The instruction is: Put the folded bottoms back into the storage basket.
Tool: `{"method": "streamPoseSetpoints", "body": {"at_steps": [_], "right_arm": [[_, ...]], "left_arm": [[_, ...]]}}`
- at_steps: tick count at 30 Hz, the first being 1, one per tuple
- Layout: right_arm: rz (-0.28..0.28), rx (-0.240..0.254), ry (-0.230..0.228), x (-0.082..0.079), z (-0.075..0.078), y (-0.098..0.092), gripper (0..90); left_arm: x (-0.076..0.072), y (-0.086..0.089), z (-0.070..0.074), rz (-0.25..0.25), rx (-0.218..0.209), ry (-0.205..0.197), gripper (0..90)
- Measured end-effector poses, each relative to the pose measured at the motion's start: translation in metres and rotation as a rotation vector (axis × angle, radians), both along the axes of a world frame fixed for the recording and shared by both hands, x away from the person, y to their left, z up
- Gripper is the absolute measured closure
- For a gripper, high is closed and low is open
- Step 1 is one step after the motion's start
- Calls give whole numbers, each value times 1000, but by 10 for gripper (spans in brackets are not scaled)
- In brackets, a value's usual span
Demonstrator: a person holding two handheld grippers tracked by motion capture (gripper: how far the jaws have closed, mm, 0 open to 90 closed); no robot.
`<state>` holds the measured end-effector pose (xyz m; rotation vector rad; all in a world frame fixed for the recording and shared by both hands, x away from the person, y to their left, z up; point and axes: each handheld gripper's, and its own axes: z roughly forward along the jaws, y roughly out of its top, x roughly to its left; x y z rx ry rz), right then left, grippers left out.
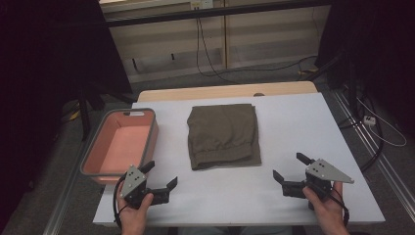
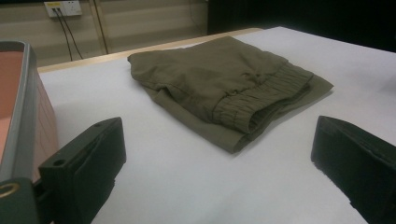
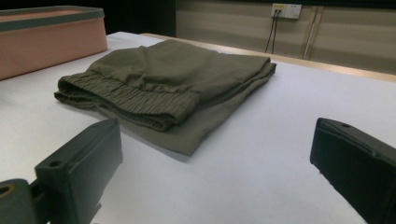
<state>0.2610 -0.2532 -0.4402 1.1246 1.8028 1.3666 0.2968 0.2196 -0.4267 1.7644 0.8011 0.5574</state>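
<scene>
Jaws wide apart on both grippers, nothing between them. Left gripper (image 1: 159, 175) sits low over the near-left part of the table (image 1: 293, 122), held in the person's left hand (image 1: 133, 211), jaws pointing up-right toward the middle of the table in the high view. Right gripper (image 1: 288, 169) is over the near-right part, held in the right hand (image 1: 327, 208), jaws pointing left toward the middle; grey three-cornered plate on top of each. Neither gripper touches anything but air; both are well apart from each other. Olive-green folded garment (image 1: 224, 135) lies flat in the centre of the white tabletop, between the two grippers and further from the person than either. Elastic waistband edge faces the near side, folded layers stacked with a thinner bottom layer sticking out along the near edge. From the left gripper view the garment (image 2: 224, 84) lies ahead between the two black jaws, clear of both, waistband gathers visible at its right corner. From the right gripper view the garment (image 3: 163, 84) is ahead and slightly left, waistband at the near-left side, again clear of the jaws. Pink bin (image 1: 95, 152) with grey rim stands at the left edge of the table, just beside the left gripper, inside looks bare; its wall shows at the left in the left gripper view (image 2: 28, 107) and at the top left in the right gripper view (image 3: 51, 42). Garment and bin are apart, a strip of white table between them.
</scene>
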Motion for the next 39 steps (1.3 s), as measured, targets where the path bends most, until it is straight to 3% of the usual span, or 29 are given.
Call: {"method": "streamPoseSetpoints", "body": {"at_steps": [10, 16, 21, 26, 39], "right_arm": [[42, 29, 26, 3, -1, 0, 40], [70, 10, 33, 6, -2, 6, 35], [101, -17, 34, 7, -2, 12, 40], [133, -12, 31, 10, 0, 15, 42], [159, -9, 30, 14, 6, 31, 36]], "left_arm": [[0, 1, 0, 4, -3, 16, 34], [0, 1, -2, -4, -18, 37, 34], [-1, 2, -2, -18, -5, 31, 33], [1, 1, -4, -21, -2, 56, 34], [1, -3, -4, -41, 11, 60, 34]]}}
